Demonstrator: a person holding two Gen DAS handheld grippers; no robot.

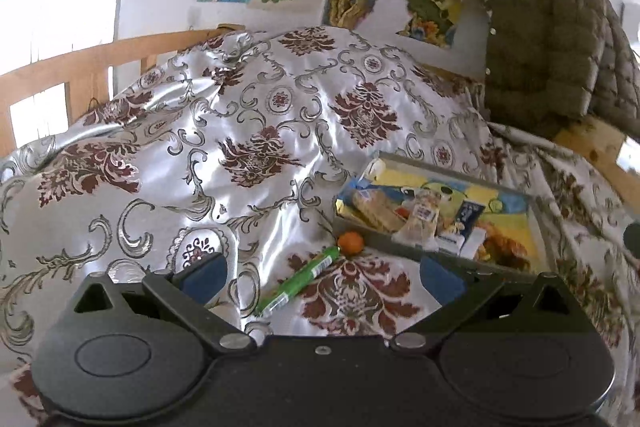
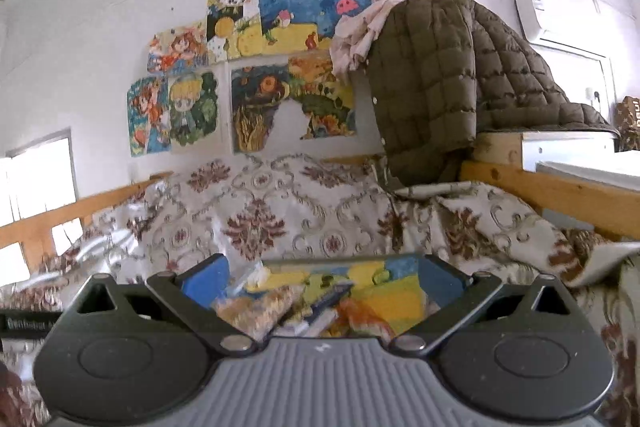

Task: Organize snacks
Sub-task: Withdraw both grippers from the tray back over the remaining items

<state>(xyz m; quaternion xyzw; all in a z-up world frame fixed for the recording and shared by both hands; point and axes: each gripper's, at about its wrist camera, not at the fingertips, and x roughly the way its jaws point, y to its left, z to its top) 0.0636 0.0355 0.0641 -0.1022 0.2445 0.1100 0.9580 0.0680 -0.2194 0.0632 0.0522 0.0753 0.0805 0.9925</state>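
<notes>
A shallow grey tray (image 1: 452, 169) with a colourful picture bottom lies on the bed and holds several snack packets (image 1: 420, 221). Just outside its near left corner lie a small orange round snack (image 1: 351, 242) and a green stick-shaped packet (image 1: 298, 285). My left gripper (image 1: 322, 277) is open, and the green packet's near end lies between its blue pads (image 1: 204, 275) without touching either. My right gripper (image 2: 324, 281) hangs open just above the tray (image 2: 396, 299), over a biscuit packet (image 2: 256, 311) and an orange wrapper (image 2: 360, 315). It grips nothing.
A shiny floral quilt (image 1: 240, 131) covers the bed in soft folds. A wooden bed rail (image 1: 80, 67) runs along the left, and a wooden ledge (image 2: 560, 191) on the right carries an olive quilted jacket (image 2: 440, 87). Posters (image 2: 248, 79) hang on the wall behind.
</notes>
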